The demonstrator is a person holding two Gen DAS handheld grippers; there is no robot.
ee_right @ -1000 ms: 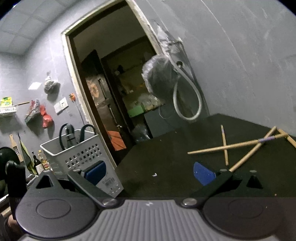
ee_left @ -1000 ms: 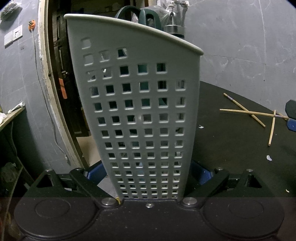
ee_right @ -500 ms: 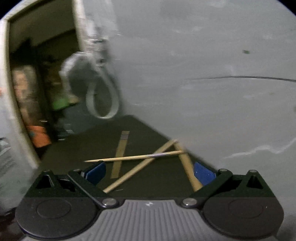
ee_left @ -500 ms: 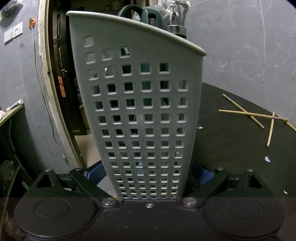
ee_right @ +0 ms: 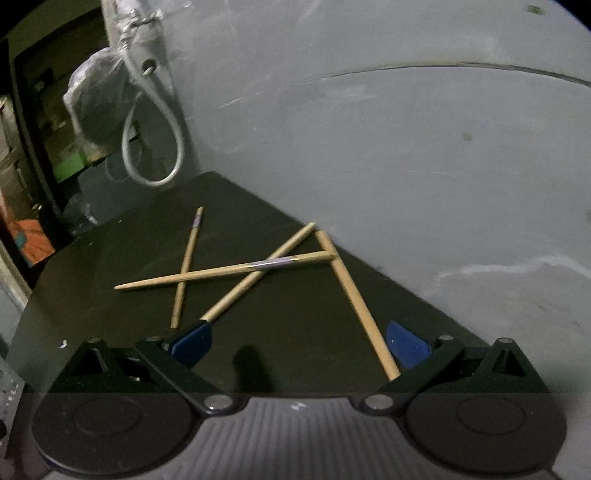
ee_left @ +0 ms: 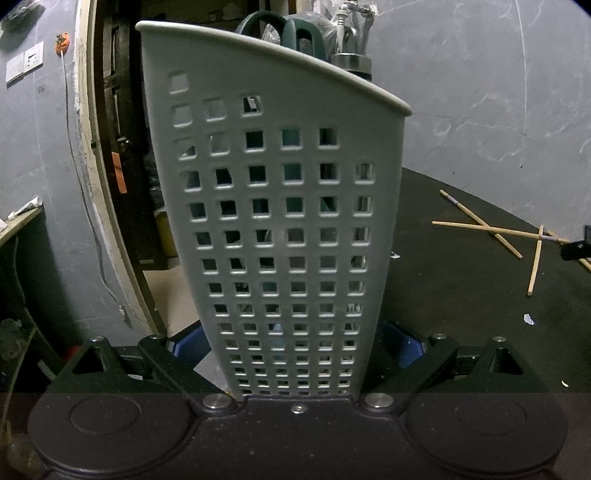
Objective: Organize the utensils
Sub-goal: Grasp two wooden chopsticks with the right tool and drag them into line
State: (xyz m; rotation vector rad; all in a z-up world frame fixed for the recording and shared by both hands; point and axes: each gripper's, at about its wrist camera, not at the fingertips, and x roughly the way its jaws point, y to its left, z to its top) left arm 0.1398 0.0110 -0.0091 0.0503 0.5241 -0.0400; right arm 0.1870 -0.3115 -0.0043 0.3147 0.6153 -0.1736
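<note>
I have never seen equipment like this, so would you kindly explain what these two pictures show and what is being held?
There is no robot here: a person holds a two-finger gripper in each hand, and a wide-angle camera on each looks forward along its fingers.

The left wrist picture shows the left gripper closed on a tall grey perforated basket, its blue fingers on either side of the base. Dark green handles poke out of its top.

The right wrist picture shows the right gripper, open and empty, above four wooden chopsticks that lie crossed on the dark table near the grey wall. The same chopsticks appear at the right edge of the left picture.
</note>
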